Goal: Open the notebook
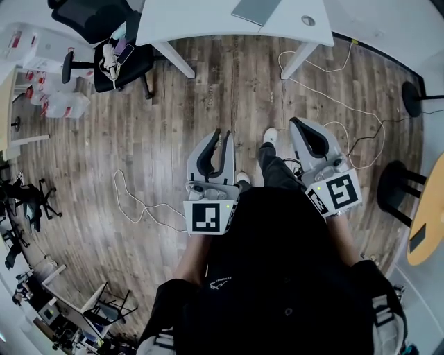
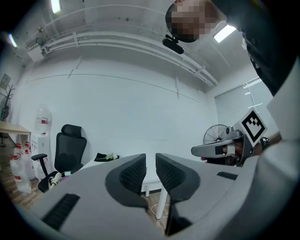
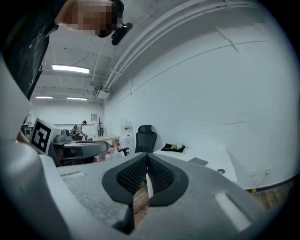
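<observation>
While both grippers hang over the wood floor (image 1: pixel 166 118), well short of the white table (image 1: pixel 208 17), the grey notebook (image 1: pixel 257 10) lies flat on that table beside its round hole (image 1: pixel 308 21). The left gripper (image 1: pixel 220 135) has its jaws slightly apart and empty. The right gripper (image 1: pixel 295 123) has its jaws pressed together on nothing.

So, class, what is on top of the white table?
A grey notebook, a round cable hole and a dark bundle. The table's near part is covered by the right tongs.

Left gripper (image 2: pixel 150 161) slightly parted, right gripper (image 3: pixel 146 161) closed, both empty, pointing forward
</observation>
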A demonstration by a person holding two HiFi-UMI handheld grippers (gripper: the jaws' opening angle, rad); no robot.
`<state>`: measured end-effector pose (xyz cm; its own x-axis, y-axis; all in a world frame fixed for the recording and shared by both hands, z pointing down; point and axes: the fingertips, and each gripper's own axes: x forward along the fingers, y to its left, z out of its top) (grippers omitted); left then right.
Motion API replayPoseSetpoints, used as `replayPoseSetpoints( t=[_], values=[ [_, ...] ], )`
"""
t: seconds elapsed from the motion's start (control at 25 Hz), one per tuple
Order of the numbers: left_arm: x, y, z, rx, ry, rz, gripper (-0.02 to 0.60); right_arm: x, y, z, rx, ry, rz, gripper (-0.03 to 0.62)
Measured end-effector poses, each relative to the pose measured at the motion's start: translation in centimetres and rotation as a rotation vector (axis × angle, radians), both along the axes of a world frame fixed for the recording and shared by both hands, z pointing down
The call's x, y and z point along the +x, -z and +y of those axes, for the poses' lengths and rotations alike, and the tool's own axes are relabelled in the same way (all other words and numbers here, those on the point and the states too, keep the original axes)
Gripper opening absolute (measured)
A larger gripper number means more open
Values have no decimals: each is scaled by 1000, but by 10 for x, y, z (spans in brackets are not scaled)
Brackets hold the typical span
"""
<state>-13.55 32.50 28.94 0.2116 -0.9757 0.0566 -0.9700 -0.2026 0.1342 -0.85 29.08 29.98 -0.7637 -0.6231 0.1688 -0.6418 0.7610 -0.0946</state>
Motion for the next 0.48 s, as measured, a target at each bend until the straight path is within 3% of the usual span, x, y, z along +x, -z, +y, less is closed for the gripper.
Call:
replayPoseSetpoints(
  t=[0.12,0.24,0.48],
  values=[
    [0,1,-24,13,14,-53,64,0,3,-24,7,22,-5,5],
    [6,5,-49,8,33,-60,64,5,6,-50,-3,46,-11,5],
    [29,10,-99,-7,47,3,64,14,4,-102,-2,96,-2,5]
  ],
)
